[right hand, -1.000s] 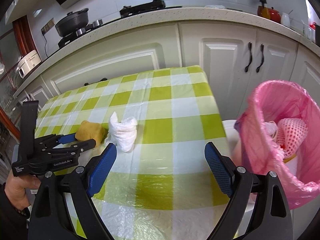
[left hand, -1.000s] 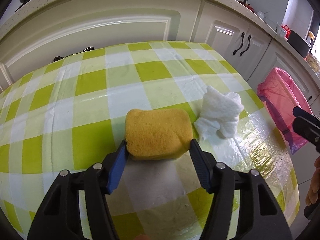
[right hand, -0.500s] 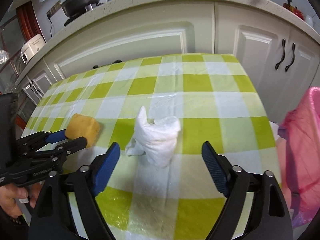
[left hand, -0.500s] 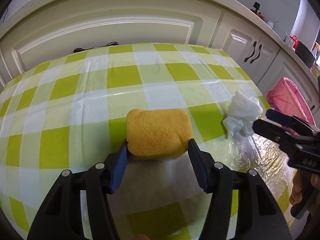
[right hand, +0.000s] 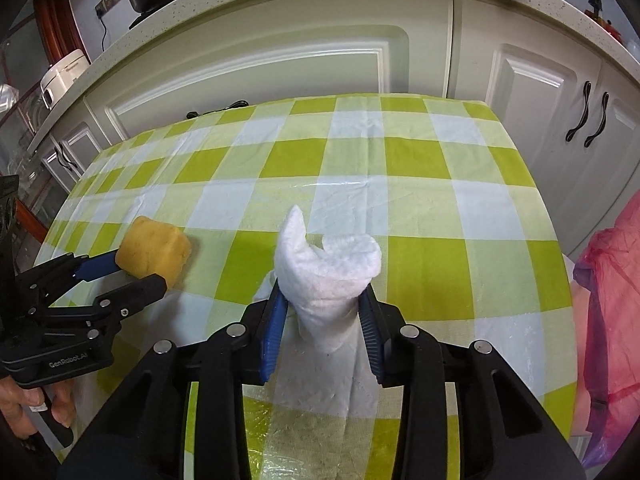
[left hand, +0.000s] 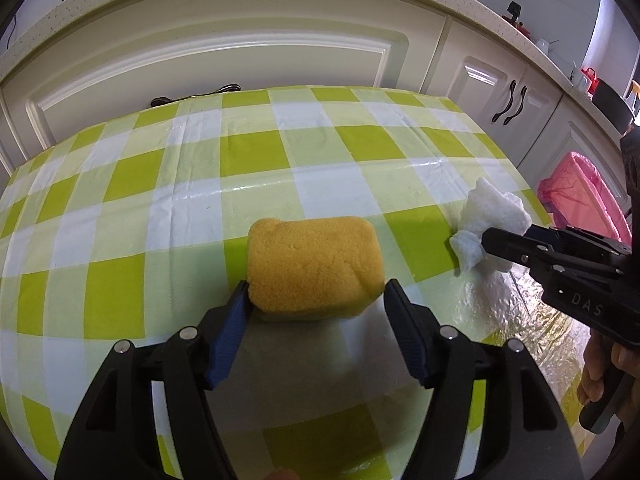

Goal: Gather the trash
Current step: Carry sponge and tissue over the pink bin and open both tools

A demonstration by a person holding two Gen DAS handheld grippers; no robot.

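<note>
A crumpled white paper towel (right hand: pixel 328 268) lies on the green-checked tablecloth (right hand: pixel 420 184). My right gripper (right hand: pixel 323 294) is closing on it, and both blue pads press into its sides. In the left wrist view the same towel (left hand: pixel 492 212) shows at the right with the right gripper (left hand: pixel 508 236) on it. A yellow sponge (left hand: pixel 312 264) rests on the cloth between the jaws of my left gripper (left hand: pixel 316 286). Those jaws are opening: the left pad just touches the sponge and the right pad stands slightly off it. The right wrist view has the sponge (right hand: pixel 154 248) and left gripper (right hand: pixel 140 272) at the left.
A bin lined with a pink bag (right hand: pixel 608 280) stands off the table's right edge, also seen as the pink bag (left hand: pixel 576 196). White cabinets (left hand: pixel 240 52) run behind the table. A hand (right hand: pixel 24 404) holds the left gripper's handle.
My right gripper came in over the paper towel, dropped toward the table and closed on it. The left gripper's jaws spread a little around the sponge, which stays on the cloth.
</note>
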